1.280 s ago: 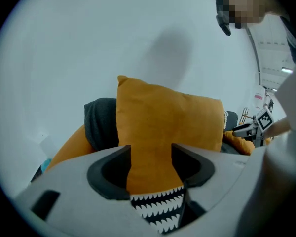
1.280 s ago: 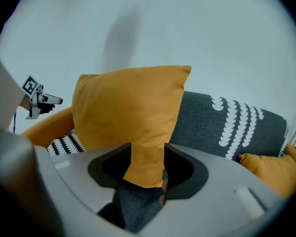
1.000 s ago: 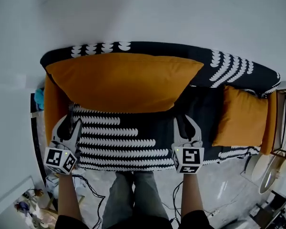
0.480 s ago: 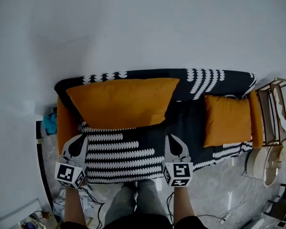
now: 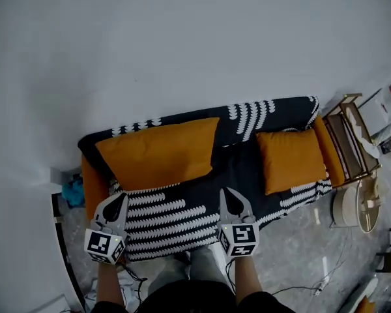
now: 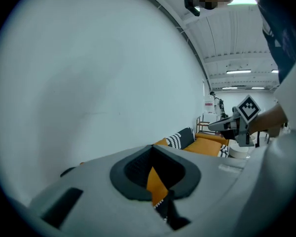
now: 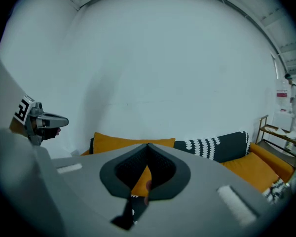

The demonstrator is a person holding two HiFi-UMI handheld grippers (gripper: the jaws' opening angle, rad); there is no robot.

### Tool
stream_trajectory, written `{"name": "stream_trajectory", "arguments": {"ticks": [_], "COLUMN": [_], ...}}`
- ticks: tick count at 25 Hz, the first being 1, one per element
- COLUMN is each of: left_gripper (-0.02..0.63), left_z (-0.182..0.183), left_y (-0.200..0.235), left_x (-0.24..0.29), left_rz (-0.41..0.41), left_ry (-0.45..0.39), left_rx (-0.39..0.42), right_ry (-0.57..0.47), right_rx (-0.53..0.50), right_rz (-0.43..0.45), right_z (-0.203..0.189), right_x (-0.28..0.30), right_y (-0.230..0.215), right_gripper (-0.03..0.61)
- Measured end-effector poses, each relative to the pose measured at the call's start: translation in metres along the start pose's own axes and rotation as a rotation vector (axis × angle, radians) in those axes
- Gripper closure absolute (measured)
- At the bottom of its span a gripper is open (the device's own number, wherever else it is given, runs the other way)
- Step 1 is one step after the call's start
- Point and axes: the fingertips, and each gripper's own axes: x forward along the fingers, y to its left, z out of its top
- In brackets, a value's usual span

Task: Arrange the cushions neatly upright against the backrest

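Observation:
A large orange cushion (image 5: pixel 156 152) stands upright against the backrest on the left of the black-and-white patterned sofa (image 5: pixel 182 217). A smaller orange cushion (image 5: pixel 292 158) leans against the backrest on the right. My left gripper (image 5: pixel 119 197) hovers in front of the seat's left edge; its jaws have just been closing, with nothing between them, and they are shut. My right gripper (image 5: pixel 228 192) is shut and empty in front of the seat's middle. In the right gripper view the large cushion (image 7: pixel 123 143) shows beyond the closed jaws. Neither gripper touches a cushion.
A wooden rack (image 5: pixel 348 139) stands by the sofa's right arm, with a round pale object (image 5: pixel 353 207) on the floor in front of it. A teal item (image 5: pixel 72 192) lies left of the sofa. Cables (image 5: pixel 306 285) run across the grey floor. A white wall rises behind the sofa.
Both grippers have risen and pulled back from the seat, and both pairs of jaws have closed. The sofa now looks smaller and farther away.

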Motion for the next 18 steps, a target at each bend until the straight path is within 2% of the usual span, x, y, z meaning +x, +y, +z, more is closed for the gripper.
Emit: {"name": "stream_trajectory", "arguments": {"ticks": [11,18], "left_gripper": [0.614,0.614], "left_z": [0.057,0.077], "left_y": [-0.071,-0.114], "left_x": [0.006,0.028], "left_rz": [-0.173,-0.271], "left_ry": [-0.059,-0.089], "left_rx": [0.007,0.016], "right_ry": [-0.047,-0.053], "right_rx": [0.004,0.008], "right_rz": [-0.114,-0.207], "right_z": [0.037,0.035], "right_x": [-0.079,-0.122], "right_y": [-0.036,-0.075], "right_gripper": [0.571,0.571]}}
